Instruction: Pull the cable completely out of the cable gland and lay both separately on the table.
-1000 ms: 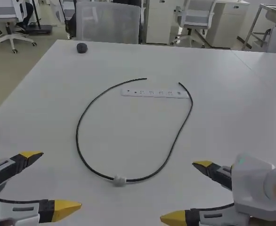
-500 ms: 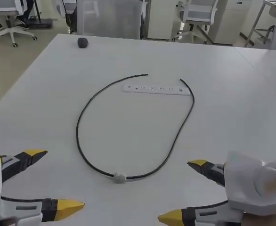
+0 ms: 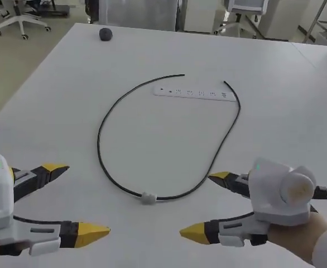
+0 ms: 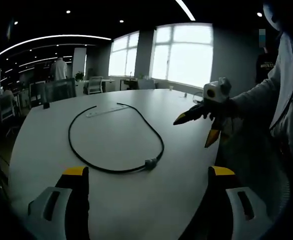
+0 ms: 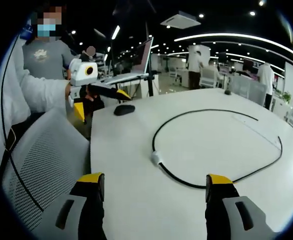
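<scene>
**Desk:** Where are the cable and its fitting?

**Photographer:** On the white table [image 3: 163, 139]. The black cable [image 3: 98, 140] lies in an open loop, and the small grey cable gland [image 3: 148, 197] is threaded on it at the near bend. The cable runs through the gland and comes out on both sides. Both cable ends finish by a white power strip [image 3: 195, 94] at the far side of the loop, and a dark mouse [image 3: 105, 34] sits well beyond that.

**Desk:** And the tools?

**Photographer:** The left gripper [image 3: 89, 197] and the right gripper [image 3: 195, 204] hover at the near edge, one on each side of the gland and clear of it. Each has its yellow-tipped jaws spread wide with nothing between them. Neither touches the cable.
</scene>
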Available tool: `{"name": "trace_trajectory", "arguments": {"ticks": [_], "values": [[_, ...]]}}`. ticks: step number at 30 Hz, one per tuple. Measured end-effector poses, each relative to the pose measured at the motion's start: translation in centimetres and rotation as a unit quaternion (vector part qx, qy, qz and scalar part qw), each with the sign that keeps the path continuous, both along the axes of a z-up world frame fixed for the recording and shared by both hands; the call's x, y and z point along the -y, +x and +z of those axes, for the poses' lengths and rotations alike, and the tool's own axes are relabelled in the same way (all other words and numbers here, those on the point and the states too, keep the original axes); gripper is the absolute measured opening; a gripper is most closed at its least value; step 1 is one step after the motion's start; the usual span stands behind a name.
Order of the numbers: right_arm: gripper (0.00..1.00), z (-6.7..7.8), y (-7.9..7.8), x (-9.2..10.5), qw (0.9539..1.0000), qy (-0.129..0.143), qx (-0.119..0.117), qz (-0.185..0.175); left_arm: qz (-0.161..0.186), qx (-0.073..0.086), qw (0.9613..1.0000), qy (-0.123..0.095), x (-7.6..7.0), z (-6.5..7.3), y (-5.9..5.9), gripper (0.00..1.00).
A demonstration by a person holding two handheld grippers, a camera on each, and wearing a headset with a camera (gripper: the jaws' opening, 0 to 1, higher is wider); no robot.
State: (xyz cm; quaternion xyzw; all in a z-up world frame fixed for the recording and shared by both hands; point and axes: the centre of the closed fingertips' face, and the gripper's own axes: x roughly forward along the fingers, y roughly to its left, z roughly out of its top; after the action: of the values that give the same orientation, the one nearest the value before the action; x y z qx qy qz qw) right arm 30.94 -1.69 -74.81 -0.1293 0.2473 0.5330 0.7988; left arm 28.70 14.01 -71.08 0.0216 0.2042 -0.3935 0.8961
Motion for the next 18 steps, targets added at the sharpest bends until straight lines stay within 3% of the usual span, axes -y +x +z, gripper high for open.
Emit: {"name": "trace_trajectory", "arguments": {"ticks": [8,18], "values": [[0.70,-1.7,0.8,-2.1,0.9993,-0.015,0.010,0.034,-0.006,-0.002,1.0000,-0.005,0.4,-0.1,0.2,1.00],[0.51,-3.6,1.9,-4.6,0.9970,-0.016,0.023,0.072,-0.013,-0.001,0.9999,-0.010,0.9,0.1,0.5,0.99]]}}
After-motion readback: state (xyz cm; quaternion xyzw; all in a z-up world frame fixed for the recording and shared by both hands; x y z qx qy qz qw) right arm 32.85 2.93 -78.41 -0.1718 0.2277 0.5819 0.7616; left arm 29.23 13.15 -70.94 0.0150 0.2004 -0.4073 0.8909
